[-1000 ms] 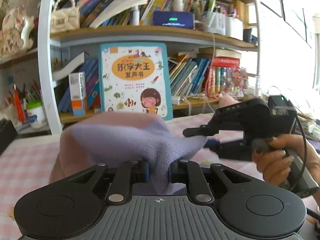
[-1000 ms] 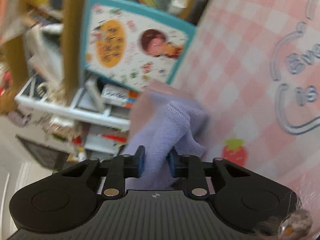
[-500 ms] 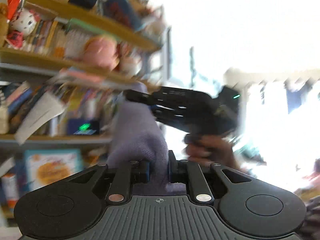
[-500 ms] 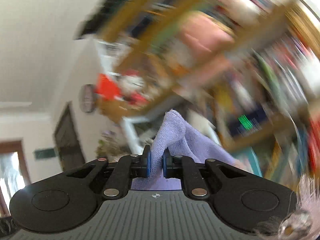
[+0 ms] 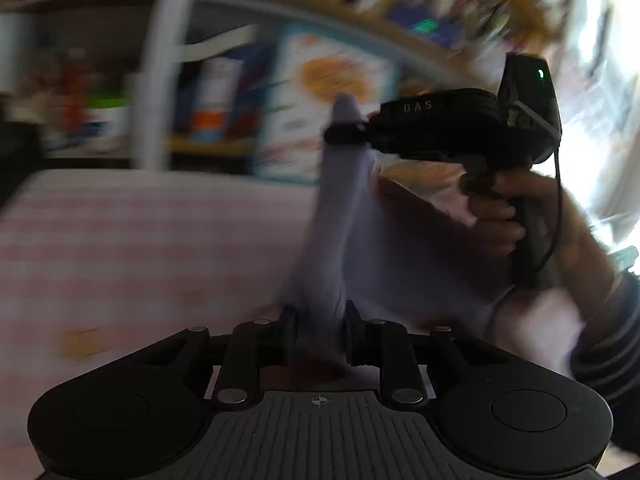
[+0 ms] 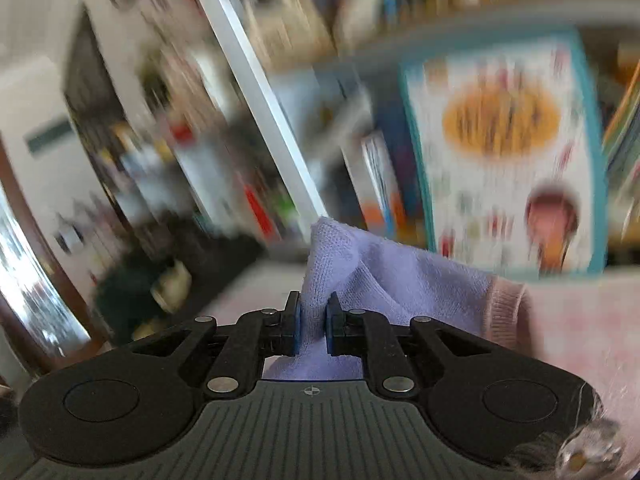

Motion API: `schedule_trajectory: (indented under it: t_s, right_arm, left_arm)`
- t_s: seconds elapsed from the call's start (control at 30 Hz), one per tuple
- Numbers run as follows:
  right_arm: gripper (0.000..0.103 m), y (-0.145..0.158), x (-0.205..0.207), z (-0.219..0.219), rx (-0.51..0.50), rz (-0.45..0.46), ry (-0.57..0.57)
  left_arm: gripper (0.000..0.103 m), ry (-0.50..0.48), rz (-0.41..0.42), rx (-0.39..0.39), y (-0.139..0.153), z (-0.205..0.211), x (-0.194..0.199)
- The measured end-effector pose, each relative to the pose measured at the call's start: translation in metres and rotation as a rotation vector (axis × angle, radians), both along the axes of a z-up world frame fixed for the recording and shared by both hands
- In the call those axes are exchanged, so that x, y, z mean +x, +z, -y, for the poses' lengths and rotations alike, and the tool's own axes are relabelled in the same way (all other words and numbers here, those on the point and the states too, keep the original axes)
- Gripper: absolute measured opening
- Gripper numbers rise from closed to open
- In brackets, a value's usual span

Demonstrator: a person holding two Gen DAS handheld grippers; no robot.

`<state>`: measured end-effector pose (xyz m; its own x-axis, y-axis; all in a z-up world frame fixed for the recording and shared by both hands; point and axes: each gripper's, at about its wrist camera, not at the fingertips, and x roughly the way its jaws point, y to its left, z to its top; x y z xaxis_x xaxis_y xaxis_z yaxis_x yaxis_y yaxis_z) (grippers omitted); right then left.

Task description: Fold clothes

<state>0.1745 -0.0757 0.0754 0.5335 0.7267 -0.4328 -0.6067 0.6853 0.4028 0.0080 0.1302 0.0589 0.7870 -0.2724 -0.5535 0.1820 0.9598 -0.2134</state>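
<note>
A lavender knit garment (image 5: 336,216) with a pink trim (image 6: 504,312) hangs stretched between both grippers above the pink checked tablecloth (image 5: 140,240). My left gripper (image 5: 318,332) is shut on one bunched end of it. My right gripper (image 6: 313,328) is shut on another corner, which pokes up past the blue pads. In the left wrist view the right gripper (image 5: 344,132) is up and to the right, held by a hand (image 5: 500,216), with the cloth running up to its tip. Both views are motion-blurred.
A bookshelf with a white post (image 5: 160,80) stands behind the table. A large teal-edged picture book (image 6: 504,152) leans against it, with more books (image 5: 212,100) beside. A dark striped sleeve (image 5: 608,344) is at the right edge.
Both grippers swung up high with the garment half a second ago and have now come back down toward the table, still holding it. The cloth is now pulled out longer between them.
</note>
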Motion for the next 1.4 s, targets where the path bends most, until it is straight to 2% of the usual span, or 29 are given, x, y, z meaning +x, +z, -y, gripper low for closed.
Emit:
schedule_trajectory:
  t_s: [0.07,0.13,0.2,0.27,0.3,0.33,0.37,0.4,0.53,0.67,0.73,0.83,1.0,1.27,1.4]
  right_arm:
    - [0.010,-0.023,0.014,-0.024,-0.022,-0.037,0.014]
    - [0.010,-0.034,0.027,-0.047,-0.031,-0.051,0.031]
    - [0.010,-0.039,0.039,-0.065,-0.036,-0.083,0.037]
    - [0.015,-0.048,0.049,-0.071,-0.037,-0.122,0.033]
    - [0.017,-0.050,0.050,-0.069,-0.035,-0.130,0.031]
    - [0.025,-0.050,0.048,-0.066,-0.031,-0.130,0.030]
    - [0.039,-0.047,0.043,-0.058,-0.017,-0.116,0.040]
    - [0.044,-0.043,0.036,-0.049,-0.001,-0.099,0.054]
    - [0.048,-0.021,-0.002,0.008,0.018,-0.039,0.089]
    - [0.057,-0.006,-0.055,0.075,-0.018,0.047,0.116]
    - [0.059,-0.004,-0.081,0.104,-0.087,0.116,0.099]
    - [0.059,-0.014,-0.109,0.132,-0.242,0.192,0.036]
    - [0.059,-0.037,-0.134,0.151,-0.457,0.261,-0.053]
    - [0.058,-0.059,-0.133,0.182,-0.642,0.310,-0.207]
    - [0.056,-0.059,-0.129,0.195,-0.585,0.285,-0.268]
  left_arm:
    - [0.049,0.046,0.040,0.047,0.006,-0.010,-0.010]
    - [0.060,0.072,0.105,0.076,0.013,-0.015,-0.016]
    - [0.065,0.084,0.162,0.080,0.021,-0.017,-0.018]
    - [0.068,0.082,0.199,0.058,0.028,-0.014,-0.008]
    - [0.068,0.080,0.215,0.048,0.031,-0.013,-0.003]
    - [0.069,0.077,0.222,0.040,0.034,-0.010,0.000]
    - [0.069,0.070,0.227,0.035,0.032,-0.010,-0.001]
    - [0.069,0.055,0.227,0.035,0.032,-0.006,-0.001]
    - [0.070,-0.001,0.220,0.067,0.027,0.014,0.006]
    - [0.070,-0.056,0.218,0.108,0.022,0.036,0.015]
    - [0.070,-0.093,0.211,0.106,0.021,0.047,0.020]
    - [0.070,-0.155,0.204,0.127,0.018,0.068,0.026]
    - [0.070,-0.245,0.180,0.203,0.010,0.104,0.036]
    - [0.070,-0.368,0.153,0.330,-0.009,0.153,0.049]
    - [0.070,-0.453,0.172,0.415,-0.017,0.180,0.054]
